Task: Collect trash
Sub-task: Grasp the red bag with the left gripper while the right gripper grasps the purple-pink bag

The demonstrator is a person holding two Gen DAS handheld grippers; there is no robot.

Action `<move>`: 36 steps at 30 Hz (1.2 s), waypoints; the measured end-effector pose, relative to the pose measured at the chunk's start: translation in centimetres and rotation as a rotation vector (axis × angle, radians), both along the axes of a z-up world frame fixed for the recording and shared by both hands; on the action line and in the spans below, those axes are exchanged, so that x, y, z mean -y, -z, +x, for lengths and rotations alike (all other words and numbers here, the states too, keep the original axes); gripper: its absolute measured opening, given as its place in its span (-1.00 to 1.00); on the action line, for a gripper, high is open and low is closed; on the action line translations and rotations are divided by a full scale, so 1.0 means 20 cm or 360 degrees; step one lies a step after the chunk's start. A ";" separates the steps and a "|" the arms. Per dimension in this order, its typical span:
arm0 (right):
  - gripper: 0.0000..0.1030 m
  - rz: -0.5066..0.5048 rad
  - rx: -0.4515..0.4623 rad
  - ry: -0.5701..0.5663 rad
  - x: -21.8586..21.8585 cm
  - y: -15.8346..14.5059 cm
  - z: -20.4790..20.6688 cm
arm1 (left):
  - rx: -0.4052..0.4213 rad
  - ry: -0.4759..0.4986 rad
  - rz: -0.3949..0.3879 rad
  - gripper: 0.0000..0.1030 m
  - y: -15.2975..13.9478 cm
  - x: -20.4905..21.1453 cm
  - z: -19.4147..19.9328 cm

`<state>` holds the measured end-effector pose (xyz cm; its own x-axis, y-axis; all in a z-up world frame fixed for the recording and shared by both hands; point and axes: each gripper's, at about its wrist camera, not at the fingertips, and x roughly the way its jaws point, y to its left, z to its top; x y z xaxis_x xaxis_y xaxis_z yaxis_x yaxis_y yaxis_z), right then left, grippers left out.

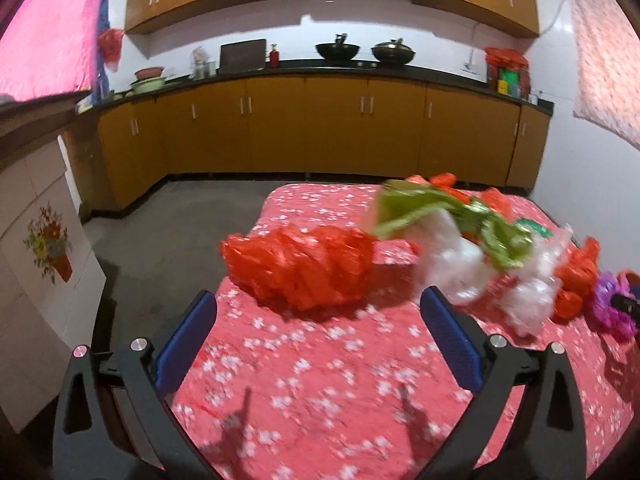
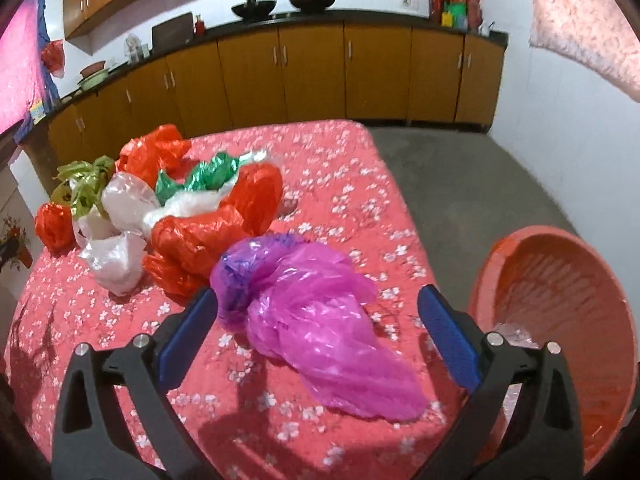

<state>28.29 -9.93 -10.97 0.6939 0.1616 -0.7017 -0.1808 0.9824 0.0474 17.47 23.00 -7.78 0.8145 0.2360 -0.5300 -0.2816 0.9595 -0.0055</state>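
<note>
A kitchen with yellow-brown cabinets and two dark woks on the far counter lies behind my table (image 1: pixel 320 380), which wears a red cloth printed with small white blossoms.

From my left wrist, my left tool (image 1: pixel 318 340) hangs over the cloth with its blue-padded fingers spread wide and nothing between them. Just ahead sits a crumpled red plastic bag (image 1: pixel 298 266), a crinkly, glossy wad whose long axis runs left to right across my view. To its right is a blurred heap: white plastic bags (image 1: pixel 452 268) with a yellow-green bag (image 1: pixel 420 210) draped over them, more red bags behind, and a purple scrap at the right edge.

From my right wrist, my right tool (image 2: pixel 318 330) is also spread wide, holding nothing. A thin, translucent magenta plastic bag (image 2: pixel 320 328) lies on the cloth between my fingers, touching neither that I can tell; its bunched purple end points away to the left and its loose tail trails toward me to the right. Beyond it the pile of red, white and green bags (image 2: pixel 168 216) fills the table's left side. A ribbed orange plastic basket (image 2: pixel 560 320) stands just beside the table's right edge, its open mouth tilted toward me.
</note>
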 end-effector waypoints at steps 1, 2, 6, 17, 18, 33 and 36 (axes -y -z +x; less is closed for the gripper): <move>0.76 -0.0001 -0.0013 -0.0013 -0.01 0.01 0.01 | -0.0002 -0.0009 -0.0003 0.96 0.01 -0.02 0.02; 0.69 -0.0002 -0.0031 -0.0033 -0.02 0.02 0.02 | -0.0005 -0.0012 -0.0007 0.96 0.02 -0.04 0.03; 0.47 -0.0001 -0.0072 -0.0100 -0.06 0.04 0.03 | -0.0046 -0.0027 0.0004 0.96 0.04 -0.11 0.13; 0.34 -0.0051 -0.0104 -0.0168 -0.11 0.08 0.03 | -0.0205 0.0105 -0.0068 0.96 0.11 -0.21 0.37; 0.34 -0.0055 -0.0107 -0.0174 -0.11 0.08 0.03 | -0.0222 0.0123 -0.0061 0.96 0.12 -0.20 0.38; 0.02 -0.0081 -0.0136 -0.0231 -0.14 0.10 0.03 | -0.0348 0.0344 -0.0053 -0.06 0.15 -0.12 0.48; -0.04 -0.0090 -0.0135 -0.0236 -0.14 0.09 0.02 | -0.0341 0.0348 -0.0084 -0.28 0.15 -0.13 0.46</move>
<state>28.67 -7.16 -12.72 0.6032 0.2160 -0.7678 -0.3214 0.9468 0.0139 26.61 25.58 -10.77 0.7111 0.0351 -0.7022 -0.0689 0.9974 -0.0199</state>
